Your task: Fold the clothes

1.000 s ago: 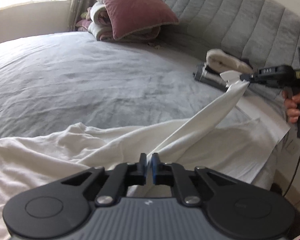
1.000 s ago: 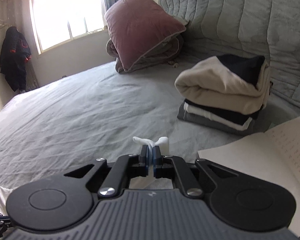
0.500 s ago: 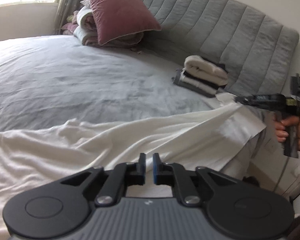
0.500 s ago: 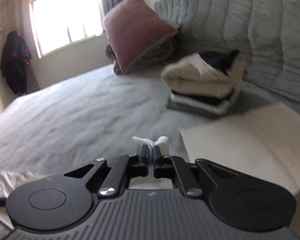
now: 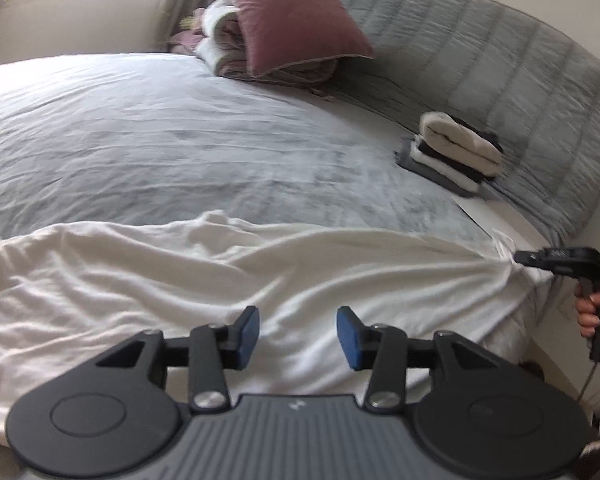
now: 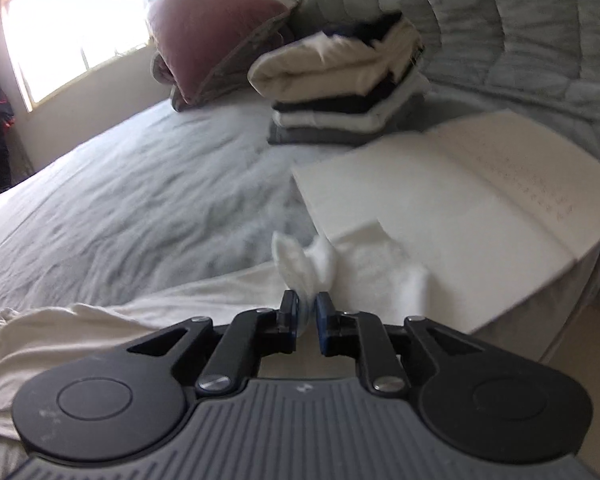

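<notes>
White garment point(image 5: 220, 280) lies spread and rumpled along near edge of grey bed point(image 5: 180, 152). Left gripper point(image 5: 297, 332) hovers over its middle, jaws wide apart, holding nothing. Right gripper point(image 6: 307, 318) at garment's right end, jaws pinched on a bunched corner, beside open notebook point(image 6: 460, 200); folded stack point(image 6: 340, 96) behind that.

A home bedroom: a wide bed point(image 5: 180, 140) with grey cover, padded headboard point(image 5: 500, 80), pink pillow point(image 5: 292, 16), bright window point(image 6: 72, 32) far left.
</notes>
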### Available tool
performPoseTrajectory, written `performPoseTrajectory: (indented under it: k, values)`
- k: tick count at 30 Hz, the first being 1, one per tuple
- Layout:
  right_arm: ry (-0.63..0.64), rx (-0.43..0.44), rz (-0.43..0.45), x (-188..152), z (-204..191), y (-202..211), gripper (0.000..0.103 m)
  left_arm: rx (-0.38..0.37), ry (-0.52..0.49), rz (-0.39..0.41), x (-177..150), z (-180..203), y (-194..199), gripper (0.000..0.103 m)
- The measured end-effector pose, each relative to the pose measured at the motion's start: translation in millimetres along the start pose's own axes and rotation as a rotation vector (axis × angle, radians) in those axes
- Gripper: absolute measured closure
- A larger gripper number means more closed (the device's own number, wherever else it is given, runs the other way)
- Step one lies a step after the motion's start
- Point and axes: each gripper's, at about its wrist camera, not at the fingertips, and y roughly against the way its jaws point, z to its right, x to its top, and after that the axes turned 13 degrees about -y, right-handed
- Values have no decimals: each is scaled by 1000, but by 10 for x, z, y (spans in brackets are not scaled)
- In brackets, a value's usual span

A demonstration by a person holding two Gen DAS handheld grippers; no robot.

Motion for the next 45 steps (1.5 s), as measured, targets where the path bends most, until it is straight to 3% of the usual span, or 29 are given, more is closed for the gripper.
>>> performPoseTrajectory:
  k: [3,5,6,25,40,45]
  values:
    - [15,29,0,25,-89,26,85,33,34,-2,22,-86,-12,59]
    - [27,57,-8,35,-179,18,67,55,56,-3,37,-143,-19,59]
    - [34,74,-19,33,-232,4,64,65,67,-4,42,-167,-26,59]
    - [164,467,-374,-391,-1684,-456,64,189,196,14,-58,-529,179,59]
    - [233,603,-616,-522,-2556,-1045,64,251,318,46,-218,-877,338,61]
    - [219,596,-676,-523,-2683,-1254,64,286,328,56,-224,-946,374,61]
